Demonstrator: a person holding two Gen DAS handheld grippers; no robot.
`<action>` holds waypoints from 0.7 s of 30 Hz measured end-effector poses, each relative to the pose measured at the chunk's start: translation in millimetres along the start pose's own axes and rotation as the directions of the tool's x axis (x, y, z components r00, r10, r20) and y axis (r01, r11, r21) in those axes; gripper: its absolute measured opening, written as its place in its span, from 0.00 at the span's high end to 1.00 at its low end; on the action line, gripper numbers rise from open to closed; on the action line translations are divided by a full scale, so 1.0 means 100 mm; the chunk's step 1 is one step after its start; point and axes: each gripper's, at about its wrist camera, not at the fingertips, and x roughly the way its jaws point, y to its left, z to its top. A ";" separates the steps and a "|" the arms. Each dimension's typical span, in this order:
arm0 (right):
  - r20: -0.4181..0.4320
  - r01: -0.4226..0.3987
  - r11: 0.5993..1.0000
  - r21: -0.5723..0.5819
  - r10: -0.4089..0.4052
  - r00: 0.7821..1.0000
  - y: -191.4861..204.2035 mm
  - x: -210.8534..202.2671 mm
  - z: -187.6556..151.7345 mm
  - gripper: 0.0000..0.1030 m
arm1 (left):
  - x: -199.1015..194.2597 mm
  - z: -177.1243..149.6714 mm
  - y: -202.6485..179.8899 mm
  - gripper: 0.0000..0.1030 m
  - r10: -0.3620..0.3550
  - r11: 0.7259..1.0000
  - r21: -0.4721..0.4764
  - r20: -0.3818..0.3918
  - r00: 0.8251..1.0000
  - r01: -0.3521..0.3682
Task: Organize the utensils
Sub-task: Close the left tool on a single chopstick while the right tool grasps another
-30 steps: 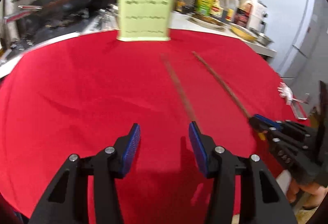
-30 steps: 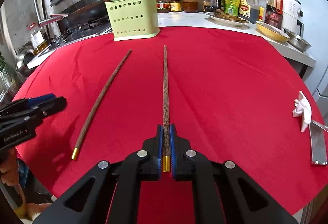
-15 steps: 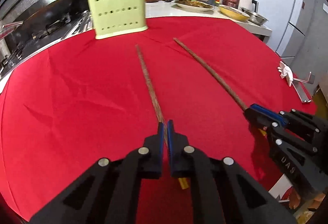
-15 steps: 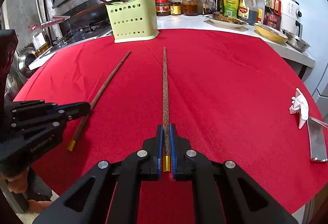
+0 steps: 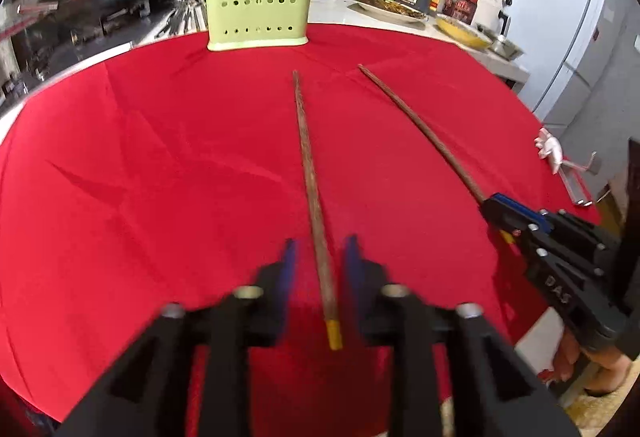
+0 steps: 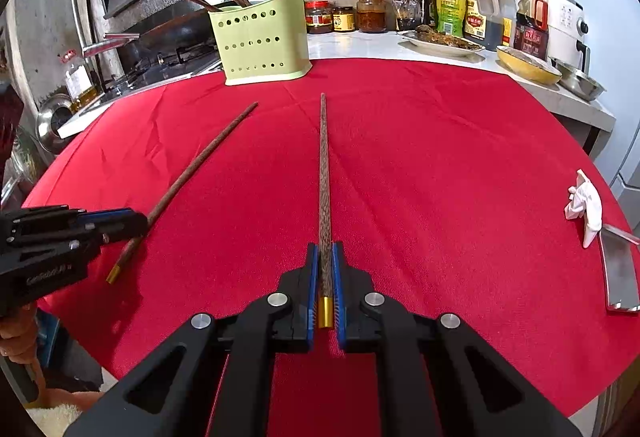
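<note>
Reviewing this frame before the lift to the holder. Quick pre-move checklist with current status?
1. Right hand-held gripper shut on its chopstick, near the gold cap: ok.
2. Left hand-held gripper shut on the left chopstick: not ok. Jaws stand apart, with the stick lying between them on the red cloth.
3. Left chopstick centred between the pads: ok.
4. Green holder upright at the cloth's far edge: ok.
5. Room left in the holder: cannot tell; several chopsticks already stand in it.
6. Cloth between the chopstick tips and the holder bare: ok.
</note>
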 end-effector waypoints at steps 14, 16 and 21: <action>0.061 0.013 0.999 -0.051 -0.010 0.998 0.04 -0.13 -0.19 0.91 | 0.02 -0.16 -0.23 0.84 0.177 0.974 0.145 0.012 0.984 -0.177; 0.068 0.012 0.999 -0.049 -0.009 0.998 0.04 -0.14 -0.20 0.91 | 0.02 -0.18 -0.24 0.84 0.185 0.970 0.157 0.019 0.982 -0.186; 0.078 0.035 0.998 -0.052 -0.031 0.997 0.07 -0.12 -0.20 0.91 | -0.01 -0.21 -0.20 0.90 0.182 0.969 0.163 0.043 0.982 -0.187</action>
